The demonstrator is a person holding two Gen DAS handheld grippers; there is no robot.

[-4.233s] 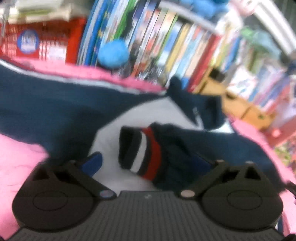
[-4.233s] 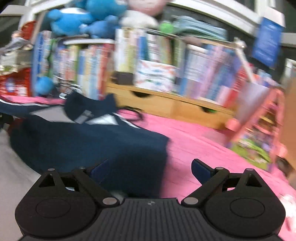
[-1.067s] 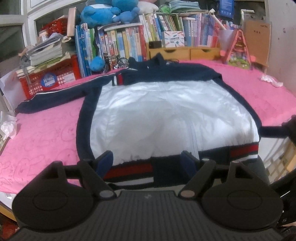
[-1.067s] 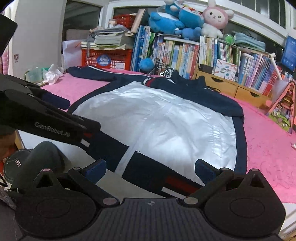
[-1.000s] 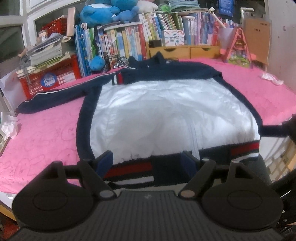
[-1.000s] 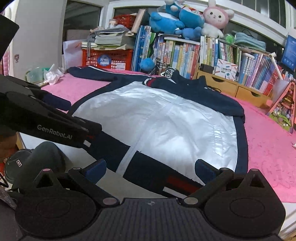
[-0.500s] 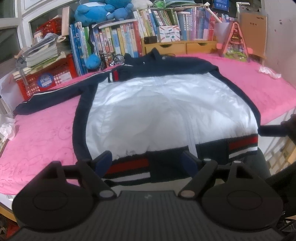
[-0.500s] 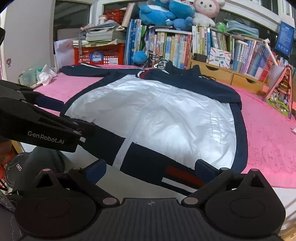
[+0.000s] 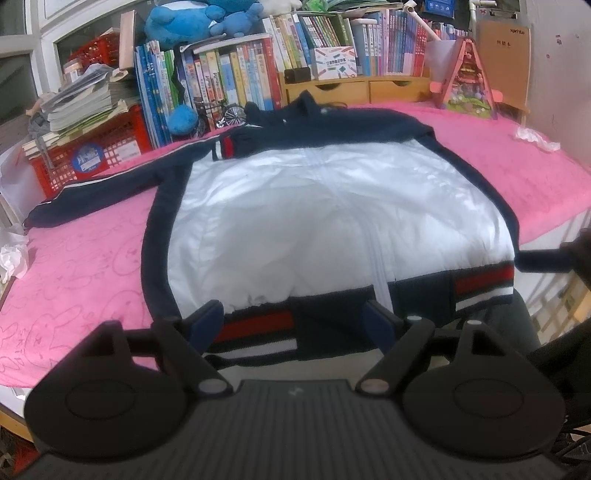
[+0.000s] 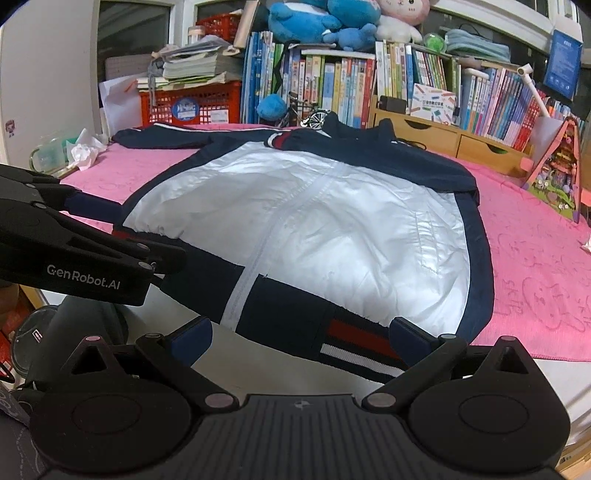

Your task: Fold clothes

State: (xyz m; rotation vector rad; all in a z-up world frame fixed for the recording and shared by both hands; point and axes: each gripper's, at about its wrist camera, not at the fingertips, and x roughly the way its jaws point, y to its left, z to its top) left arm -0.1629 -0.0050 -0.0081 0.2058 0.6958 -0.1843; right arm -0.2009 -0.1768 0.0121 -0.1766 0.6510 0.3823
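Pink bedspread is carrying the jacket, lying flat, one sleeve tucked; folding is barely starting. Left gripper and right gripper are hovering released, empty.

A child's bedroom at home: ahead, crammed bookshelves topped with plush toys, behind a pink-covered bed

Dim, even indoor light with soft glare ahead of both tools; fisheye bending curves the edges, corners darken, focus slightly soft.
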